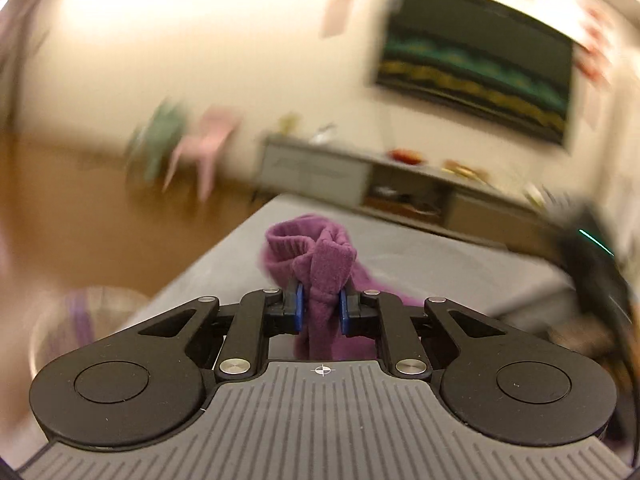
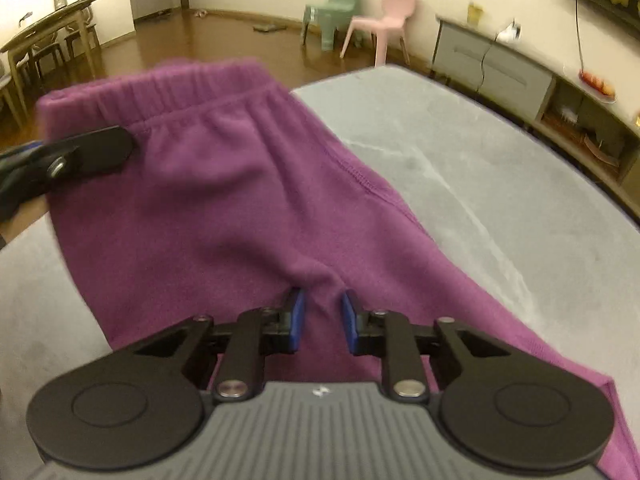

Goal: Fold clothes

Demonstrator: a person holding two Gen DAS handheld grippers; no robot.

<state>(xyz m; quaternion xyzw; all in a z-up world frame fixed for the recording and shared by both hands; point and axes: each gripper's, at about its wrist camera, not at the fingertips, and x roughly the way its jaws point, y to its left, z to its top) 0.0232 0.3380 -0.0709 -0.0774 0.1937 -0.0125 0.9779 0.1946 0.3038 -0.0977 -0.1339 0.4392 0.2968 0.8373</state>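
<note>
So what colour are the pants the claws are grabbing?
Purple. The pants show best in the right wrist view, spread over the grey table.

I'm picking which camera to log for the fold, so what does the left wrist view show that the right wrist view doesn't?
Left wrist only: the left tool shut on a bunched fold of the purple pants, and the basket beside the table.

Right wrist only: the pants' elastic waistband spread out, the right tool pinching fabric, and the dining table.

Both: the purple pants, the grey table, the pink chair, and the sideboard.
</note>
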